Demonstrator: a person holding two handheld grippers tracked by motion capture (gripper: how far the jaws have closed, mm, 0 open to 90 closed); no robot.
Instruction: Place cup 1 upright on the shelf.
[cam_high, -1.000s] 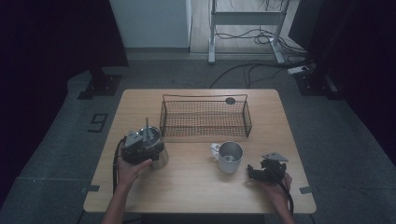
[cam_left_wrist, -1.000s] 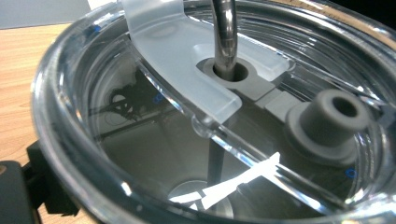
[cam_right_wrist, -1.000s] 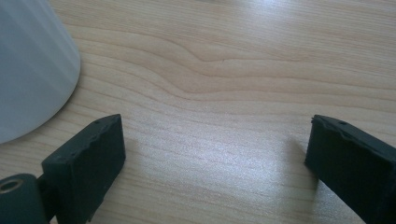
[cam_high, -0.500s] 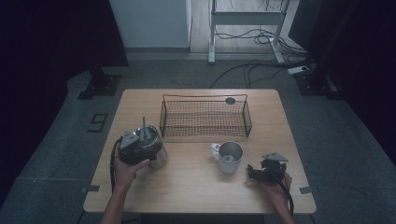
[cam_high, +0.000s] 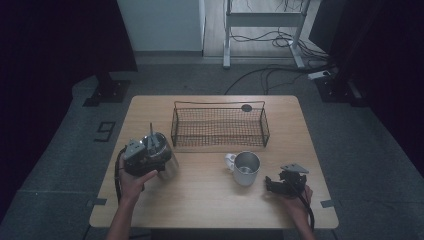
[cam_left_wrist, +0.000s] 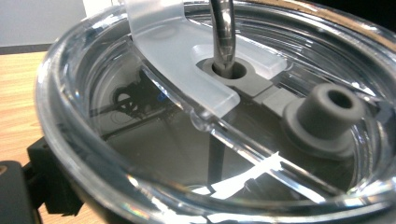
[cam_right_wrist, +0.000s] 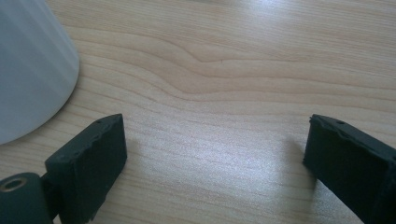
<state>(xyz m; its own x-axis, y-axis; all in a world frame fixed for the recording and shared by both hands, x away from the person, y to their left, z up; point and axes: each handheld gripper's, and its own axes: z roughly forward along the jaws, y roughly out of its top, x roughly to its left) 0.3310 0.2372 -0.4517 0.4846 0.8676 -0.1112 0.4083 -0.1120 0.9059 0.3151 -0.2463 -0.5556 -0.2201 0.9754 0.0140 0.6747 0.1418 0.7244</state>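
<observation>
While gripper (cam_high: 150, 155) grips, tumbler (cam_high: 167, 162) sits directly beneath.

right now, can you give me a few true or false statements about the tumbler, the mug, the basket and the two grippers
1. The left gripper is at a steel tumbler with a clear lid. True.
2. A metal straw stands in the lid's hole. True.
3. The white mug lies inside the wire basket. False: it stands on the table in front of the basket.
4. The right gripper is clamped on the mug's handle. False: its jaws, which have just been closing, stand apart over bare wood with nothing between them, beside the mug.
5. The basket has a tumbler in it. False: nothing shows inside it.
</observation>
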